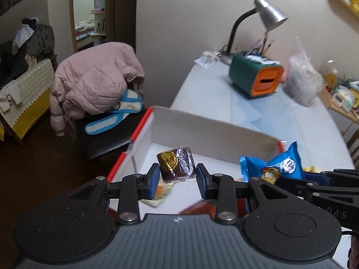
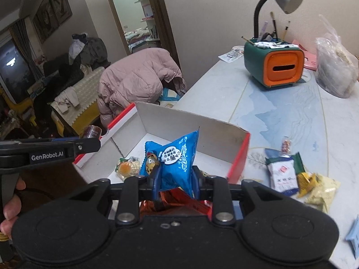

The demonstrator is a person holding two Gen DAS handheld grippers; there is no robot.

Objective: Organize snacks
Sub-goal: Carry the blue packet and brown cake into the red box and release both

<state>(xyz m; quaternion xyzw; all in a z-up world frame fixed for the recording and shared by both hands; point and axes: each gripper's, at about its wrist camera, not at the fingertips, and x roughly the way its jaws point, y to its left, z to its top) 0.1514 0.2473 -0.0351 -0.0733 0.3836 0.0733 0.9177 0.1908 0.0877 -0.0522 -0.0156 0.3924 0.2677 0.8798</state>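
Both grippers, left [image 1: 177,179] and right [image 2: 176,182], I hold pinching a brown roll [image 1: 176,163] and a blue packet [image 2: 172,159] over the white box [image 2: 179,121], ready for dropping in.

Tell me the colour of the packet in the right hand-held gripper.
Blue packet, clearest in the right wrist view.

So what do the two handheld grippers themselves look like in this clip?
Both match: a black ribbed body, two round black discs at the sides, and black linkage bars with silver pivot pins. The left gripper and right gripper have black fingers faced with blue pads. In the right wrist view the left one shows white "GenRobot.AI" lettering on its side. No cables or sleeves are clearly visible.
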